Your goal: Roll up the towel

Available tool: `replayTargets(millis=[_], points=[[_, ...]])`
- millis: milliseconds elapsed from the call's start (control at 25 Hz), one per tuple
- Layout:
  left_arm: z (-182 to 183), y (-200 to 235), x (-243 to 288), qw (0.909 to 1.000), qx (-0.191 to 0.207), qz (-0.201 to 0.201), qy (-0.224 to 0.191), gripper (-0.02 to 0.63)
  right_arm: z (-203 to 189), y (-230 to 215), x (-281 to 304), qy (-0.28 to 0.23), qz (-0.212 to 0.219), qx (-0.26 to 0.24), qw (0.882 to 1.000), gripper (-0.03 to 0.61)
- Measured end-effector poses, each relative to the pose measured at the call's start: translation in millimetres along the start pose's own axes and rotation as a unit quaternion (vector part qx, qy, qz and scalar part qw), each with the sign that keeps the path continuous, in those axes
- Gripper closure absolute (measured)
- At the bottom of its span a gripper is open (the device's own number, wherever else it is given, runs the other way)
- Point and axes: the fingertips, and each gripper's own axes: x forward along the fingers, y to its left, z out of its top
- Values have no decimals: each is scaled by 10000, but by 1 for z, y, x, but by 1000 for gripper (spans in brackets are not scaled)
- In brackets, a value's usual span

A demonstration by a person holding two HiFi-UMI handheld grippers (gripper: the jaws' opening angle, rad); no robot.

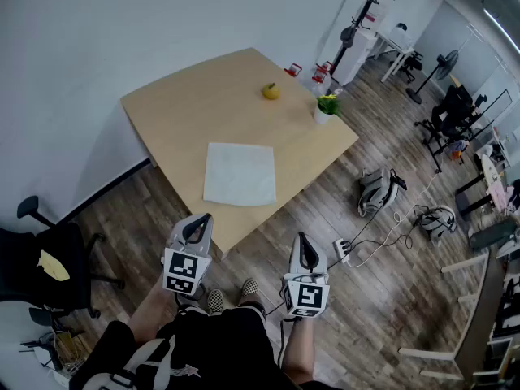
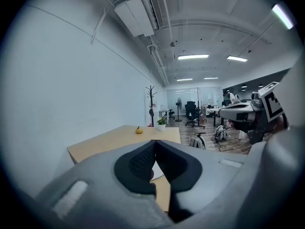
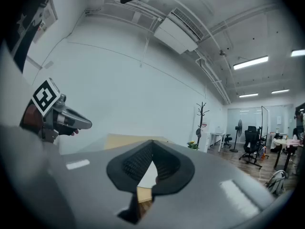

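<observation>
1. I see the towel (image 1: 240, 174) as plain white, no print.
2. The table (image 1: 187, 112) under it is light tan wood.
3. The left gripper (image 1: 202, 218) and the right gripper (image 1: 302, 238) are grey with black pads; their cubes carry black-and-white square markers.
4. The fruit (image 1: 270, 91) reads yellow to me.
5. The potted plant (image 1: 327, 106) has a white pot, green leaves and yellow blooms.
6. The floor (image 1: 366, 299) is brown wood planking.
7. The shoes (image 1: 215, 301) are black-and-white checkered.
8. The wall (image 1: 122, 23) is white; the office chair (image 1: 41, 275) is black.

Pretty even, bright office light from ceiling strip lights (image 2: 193, 57). Heavy fisheye warp, dark vignetted corners in both gripper views.
</observation>
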Motion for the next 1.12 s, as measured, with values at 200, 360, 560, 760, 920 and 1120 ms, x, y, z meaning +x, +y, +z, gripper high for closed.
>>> replayTargets(millis=[200,360,560,760,920,1120], points=[[-1,1,18,10000,-2,25,34,604,-8,-7,19,103,44,-89,9999,572],[-6,3,33,9999,-11,69,136,604,-19,-14,38,218,132,-37,9997,572],[-17,15,64,9991,-98,248,336,604,-35,-22,81,298,381,-61,9988,572],[-30,28,101,9970,-221,412,616,604,-57,-29,129,495,729,-80,9961,572],[-46,34,129,9945,-381,452,868,604,-83,-33,163,772,1018,-74,9918,572],[-79,40,156,9893,-507,530,1263,604,-122,-29,190,1124,1288,14,9853,572]])
